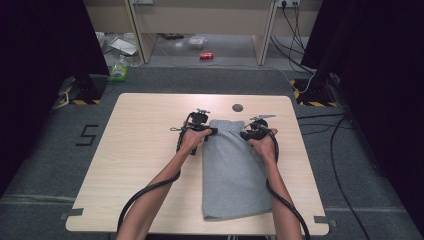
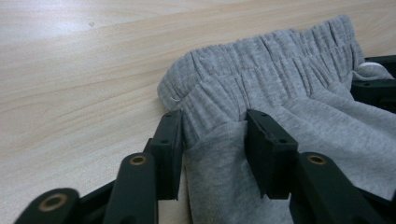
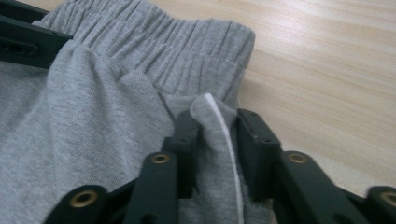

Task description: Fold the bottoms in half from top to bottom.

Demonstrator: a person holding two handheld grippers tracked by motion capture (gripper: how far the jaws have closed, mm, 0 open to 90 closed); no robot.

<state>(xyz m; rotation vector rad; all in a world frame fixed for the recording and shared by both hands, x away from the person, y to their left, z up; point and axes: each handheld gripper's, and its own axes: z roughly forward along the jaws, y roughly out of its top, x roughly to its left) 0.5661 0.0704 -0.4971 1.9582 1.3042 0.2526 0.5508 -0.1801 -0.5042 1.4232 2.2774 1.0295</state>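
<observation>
Grey sweatpants point(image 1: 235, 170) lie folded lengthwise on the light wooden table point(image 1: 140, 165), a little right of its middle, with the elastic waistband point(image 2: 261, 60) at the far end and the legs running back toward you. Your left gripper point(image 2: 212, 140) has its jaws on either side of a bunched fold just below the waistband's left corner, pads pressing into the cloth. Your right gripper point(image 3: 212, 149) pinches a raised ridge of fabric at the right corner, a white seam edge point(image 3: 224, 140) showing between the jaws. Both holds look shallow to me: if you lift quickly, the thin right pinch could slip off, or you may carry only the top layer and the fold beneath could sag open. Pulling the corners apart unevenly would skew the garment. Count: one pair of sweatpants, two grippers, one table, and one dark round spot point(image 1: 237, 107) on the tabletop beyond the waistband
</observation>
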